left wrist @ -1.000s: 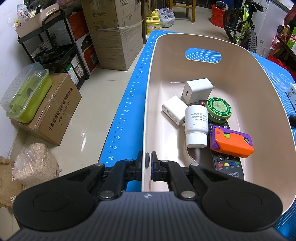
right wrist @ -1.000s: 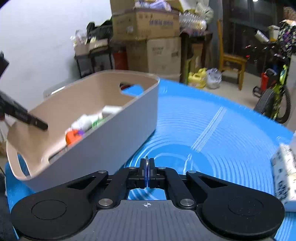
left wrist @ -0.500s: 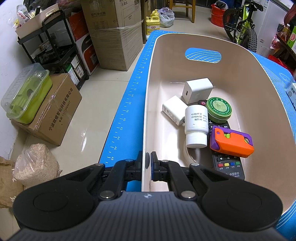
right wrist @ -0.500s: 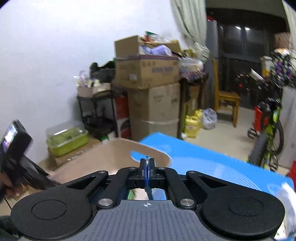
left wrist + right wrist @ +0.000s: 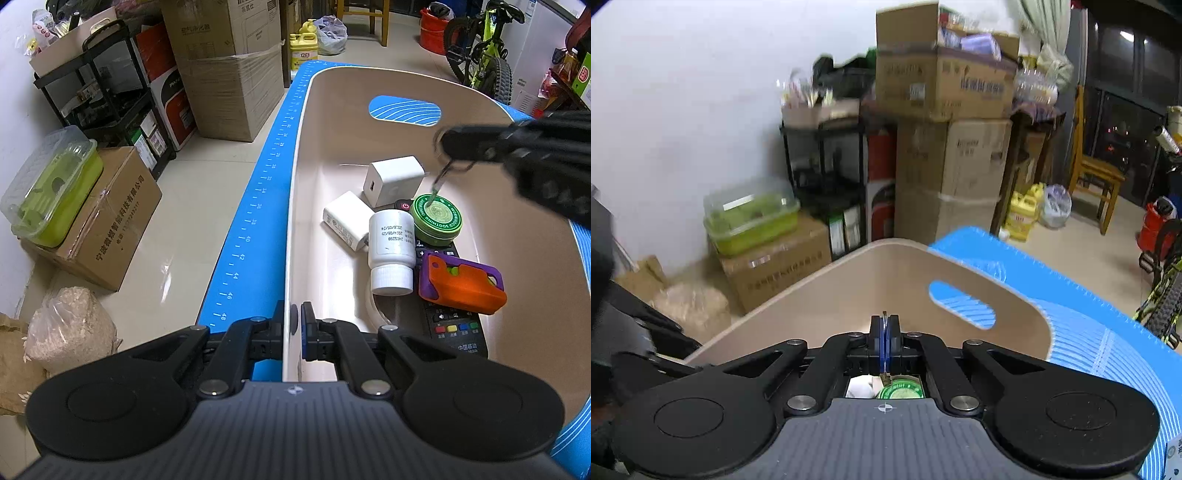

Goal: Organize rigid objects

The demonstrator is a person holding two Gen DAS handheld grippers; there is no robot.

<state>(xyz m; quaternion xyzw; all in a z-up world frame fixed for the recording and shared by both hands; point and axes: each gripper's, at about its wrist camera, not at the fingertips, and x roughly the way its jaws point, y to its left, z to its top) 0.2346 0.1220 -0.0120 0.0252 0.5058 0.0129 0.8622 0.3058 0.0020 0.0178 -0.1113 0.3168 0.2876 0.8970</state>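
On the left, the left gripper [image 5: 295, 326] is clamped shut on the near rim of the beige bin [image 5: 517, 229], steadying it at the edge of the blue mat [image 5: 255, 229]. Inside the bin, a white charger [image 5: 393, 180], a smaller white plug [image 5: 347, 219], a white pill bottle [image 5: 391, 251], a green tin [image 5: 437, 218] and an orange and purple case [image 5: 461, 282] lie bunched together on a black remote [image 5: 456, 330]. To the right, the right gripper [image 5: 448, 142] hangs above the tin, its jaws pinched shut on a thin metal ring [image 5: 884, 343] from which a key [image 5: 436, 188] dangles, tip just over the tin's lid. The key looks light, stiff and smooth; held by its ring it can swing, and once let go it should drop among the bunched things.
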